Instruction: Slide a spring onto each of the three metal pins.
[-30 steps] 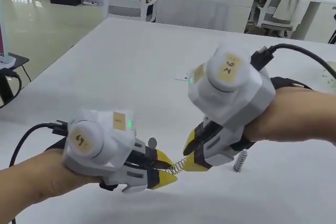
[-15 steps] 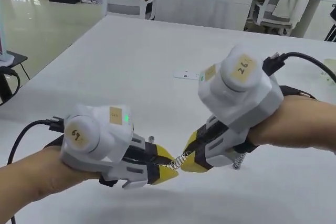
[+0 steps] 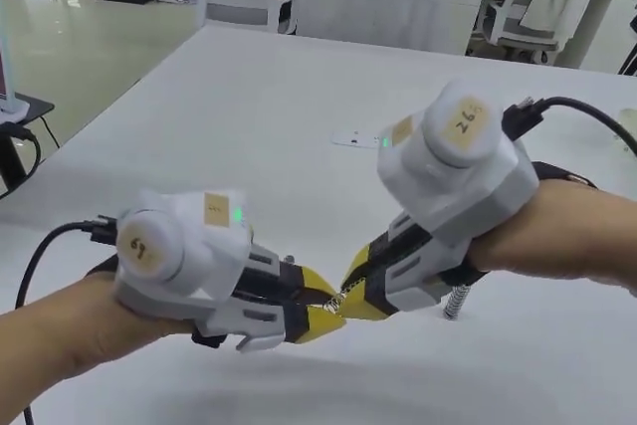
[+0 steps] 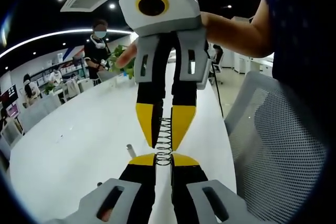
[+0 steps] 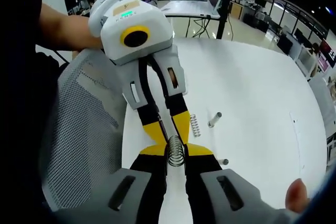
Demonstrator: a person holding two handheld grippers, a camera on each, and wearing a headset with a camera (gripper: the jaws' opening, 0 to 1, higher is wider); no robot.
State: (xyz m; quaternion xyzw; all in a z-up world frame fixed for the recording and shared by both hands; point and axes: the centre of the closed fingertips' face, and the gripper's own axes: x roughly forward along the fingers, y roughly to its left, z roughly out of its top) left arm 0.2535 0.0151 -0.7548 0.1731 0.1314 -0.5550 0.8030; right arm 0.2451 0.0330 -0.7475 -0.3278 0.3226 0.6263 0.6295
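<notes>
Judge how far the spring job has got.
Done: nothing for sure; an upright spring may sit on a pin, unclear. In hand: left gripper and right gripper clamp one spring. To do: a bare pin and loose spring rest on the table.

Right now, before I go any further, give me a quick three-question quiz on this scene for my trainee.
1. True or false: the spring between the left gripper and the right gripper lies loose on the table.
2. In the right gripper view, what lies on the table beyond the grippers? A) a second spring and a metal pin; B) a screwdriver; C) a cup.
3. Fill in: in the head view, the third spring, beside the right gripper, stands ____.
Key: 1 false, it is held up between the fingers; 2 A; 3 upright.
</notes>
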